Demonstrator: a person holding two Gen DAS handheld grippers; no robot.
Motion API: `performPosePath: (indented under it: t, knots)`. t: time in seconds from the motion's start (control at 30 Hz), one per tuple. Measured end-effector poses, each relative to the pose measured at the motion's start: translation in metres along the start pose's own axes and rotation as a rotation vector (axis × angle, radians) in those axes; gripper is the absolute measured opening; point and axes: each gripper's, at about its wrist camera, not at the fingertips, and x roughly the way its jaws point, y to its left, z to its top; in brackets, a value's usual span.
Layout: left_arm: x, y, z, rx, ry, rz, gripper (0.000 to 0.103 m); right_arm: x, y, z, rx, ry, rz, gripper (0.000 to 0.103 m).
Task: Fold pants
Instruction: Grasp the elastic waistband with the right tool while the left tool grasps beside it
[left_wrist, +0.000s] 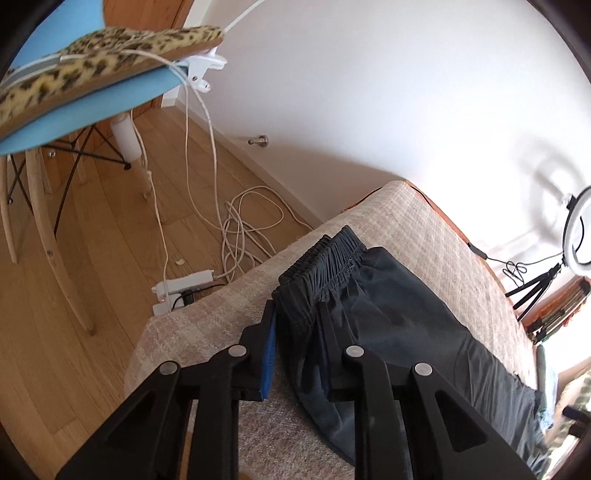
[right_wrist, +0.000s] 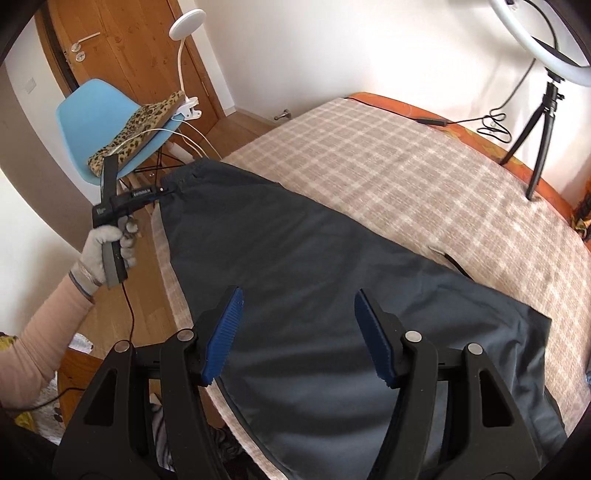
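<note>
Dark slate, thin woven fabric: the pants (right_wrist: 314, 266) lie spread lengthwise on the bed (right_wrist: 406, 155), over its checked beige cover, along the edge nearest the wooden floor, with the elastic waistband (left_wrist: 328, 254) toward the corner by the blue chair (right_wrist: 88, 118). The left gripper (left_wrist: 295, 325) has its blue-padded fingers on either side of the waistband's near end and a fold of cloth passes between them; the jaws stand partly apart, and whether they actually pinch it I cannot tell. The right gripper (right_wrist: 297, 328) hovers over the leg portion with its fingers spread wide, holding nothing. The cloth looks light, limp and slightly slick, so it will likely drape and slide rather than keep a crease. Judging from this, the gathered waistband gives the firmest hold at one end, and the hem or side seam near the bed edge suits the other tongs.
</note>
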Motion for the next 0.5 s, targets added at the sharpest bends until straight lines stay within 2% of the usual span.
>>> performPosePath:
  t: [0.23,0.5]
  knots:
    - [-0.013,-0.030,-0.009,0.196,-0.070,0.032,0.014,0.072,0.043,0.082,0.014,0.075,0.136,0.066]
    - [-0.017,-0.051,-0.022,0.342,-0.119,0.054,0.014,0.182,0.093,0.143,0.036,0.216,0.250,0.066]
